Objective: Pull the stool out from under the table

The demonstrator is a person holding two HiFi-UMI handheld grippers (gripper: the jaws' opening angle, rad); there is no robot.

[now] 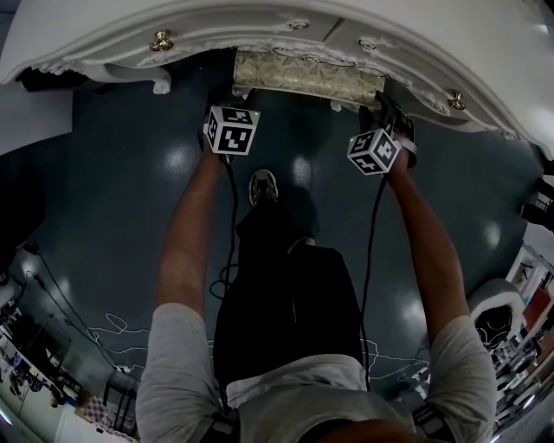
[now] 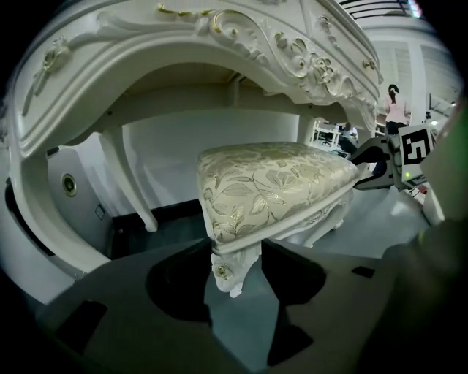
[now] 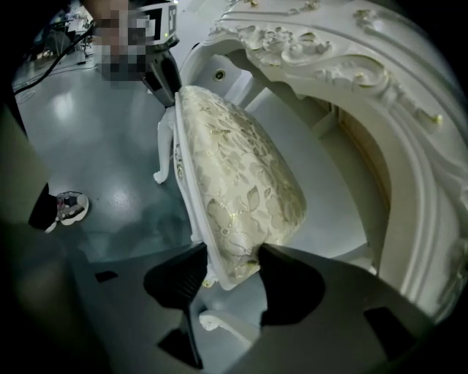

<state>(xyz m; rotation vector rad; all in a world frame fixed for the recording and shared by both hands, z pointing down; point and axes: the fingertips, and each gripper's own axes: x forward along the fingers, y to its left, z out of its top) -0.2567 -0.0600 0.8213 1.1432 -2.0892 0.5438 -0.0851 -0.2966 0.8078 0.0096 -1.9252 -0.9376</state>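
While the stool (image 1: 307, 76) sits tucked under the white carved table (image 1: 260, 26), with only the front edge of its gold-patterned cushion past the table's apron, both grippers are on its two front corners. The left gripper (image 2: 238, 248) has its jaws closed on the left corner, pads against the cushion rim and the carved frame just below it. The right gripper (image 3: 232, 266) grips the right corner, pads pressed into the cushion edge and its white frame.

Recommended conduct of the step:
- Both holds look shallow and sit at the very corner tips; seating the frame deeper between the pads before any pull would reduce the risk of slipping off.
- Draw both grippers back evenly, so the stool does not skew against the table legs.
- Keep the pull low and level; lifting could knock the cushion against the apron.
- The person's shoe (image 1: 263, 186) and loose cables (image 1: 227, 277) lie on the floor (image 1: 104, 173) behind; the retreat path wants watching.

Not verifiable:
- The head view hides most of the seat beneath the table.
- The rear legs are unseen, so any snag there cannot be ruled out.
- Grip firmness cannot be judged.
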